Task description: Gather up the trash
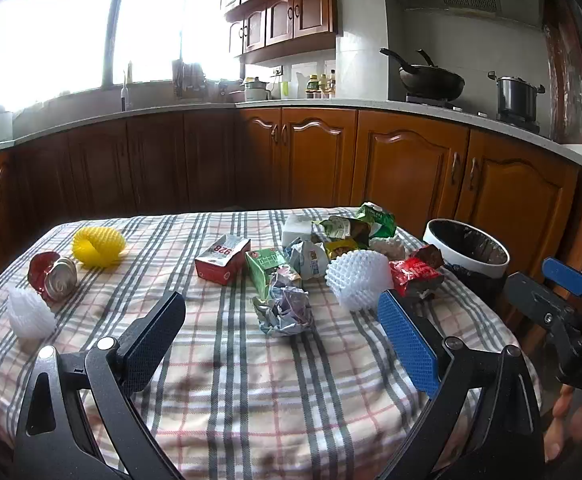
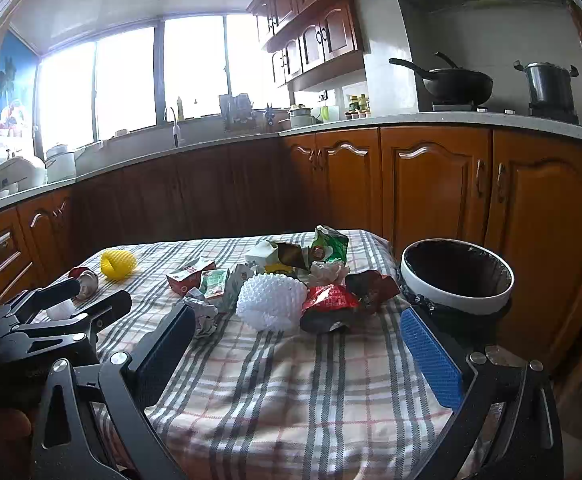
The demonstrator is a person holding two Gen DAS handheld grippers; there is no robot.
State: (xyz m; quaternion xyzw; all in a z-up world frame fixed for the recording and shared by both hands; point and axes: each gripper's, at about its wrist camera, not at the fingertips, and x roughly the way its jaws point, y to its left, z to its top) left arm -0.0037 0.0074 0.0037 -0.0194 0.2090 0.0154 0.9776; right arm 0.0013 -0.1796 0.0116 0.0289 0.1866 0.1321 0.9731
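Both claws hang spread and empty above the near edge of the checked counter [image 1: 219,392]: the left claw [image 1: 283,320] faces the middle of the litter, the right claw [image 2: 297,334] the end by the bin [image 2: 457,280].

Nearest the left claw lies a crumpled foil wrapper [image 1: 285,312], light and springy; I judge a pinch across its bulk will hold.

Just ahead of the right claw sits a white foam fruit net [image 2: 271,300], soft and almost weightless, touching a red snack bag [image 2: 329,304] whose slick film is best taken at a crease.

Beyond lie a red carton [image 1: 222,260] and a green carton [image 1: 267,266], stiff enough to grip flat-sided.

Far left, a crushed can [image 1: 53,274] looks hard and likely slippery, beside a yellow foam net [image 1: 98,247].
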